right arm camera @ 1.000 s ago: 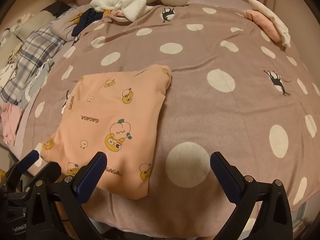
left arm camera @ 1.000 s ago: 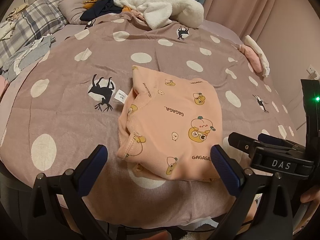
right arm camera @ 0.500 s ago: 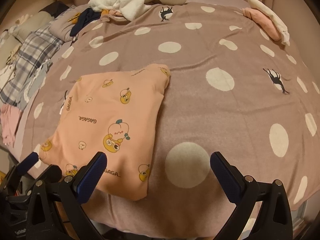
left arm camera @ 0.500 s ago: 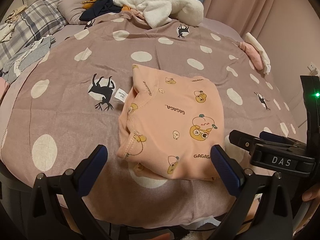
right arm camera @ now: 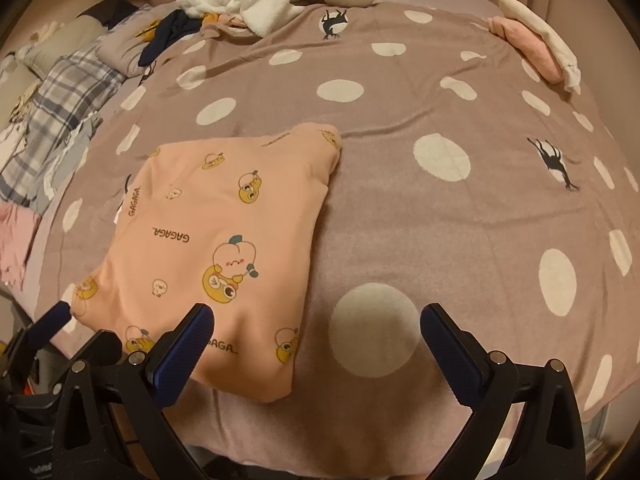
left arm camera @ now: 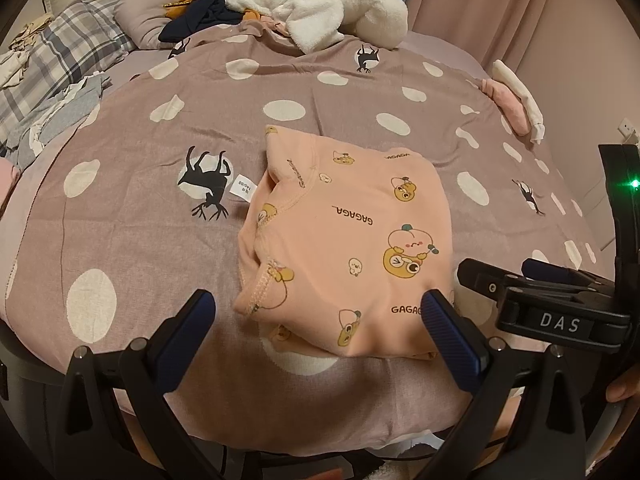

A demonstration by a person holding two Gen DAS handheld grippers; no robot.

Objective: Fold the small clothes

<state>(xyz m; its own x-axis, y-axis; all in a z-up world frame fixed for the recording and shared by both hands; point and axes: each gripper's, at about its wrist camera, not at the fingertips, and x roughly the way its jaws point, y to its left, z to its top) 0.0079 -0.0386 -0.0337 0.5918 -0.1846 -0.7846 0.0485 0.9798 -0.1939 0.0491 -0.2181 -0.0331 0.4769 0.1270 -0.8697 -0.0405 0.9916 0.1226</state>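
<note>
A small peach garment (left arm camera: 344, 236) with cartoon prints and "GAGAGA" lettering lies folded into a rough rectangle on the polka-dot bedspread (left arm camera: 160, 184); its white label sticks out at its left. It also shows in the right wrist view (right arm camera: 224, 240). My left gripper (left arm camera: 320, 320) is open and empty, hovering at the garment's near edge. My right gripper (right arm camera: 316, 332) is open and empty, just right of the garment's near corner; it also shows in the left wrist view (left arm camera: 516, 276).
A white fluffy blanket (left arm camera: 316, 12) and dark clothes (left arm camera: 200, 20) lie at the bed's far end. Plaid and grey clothes (left arm camera: 60, 64) are heaped at the left. Folded pink and white items (left arm camera: 516, 100) sit at the far right edge.
Both grippers have shifted only slightly; the garment sits a little lower in the views. Both stay open and the garment has not moved.
</note>
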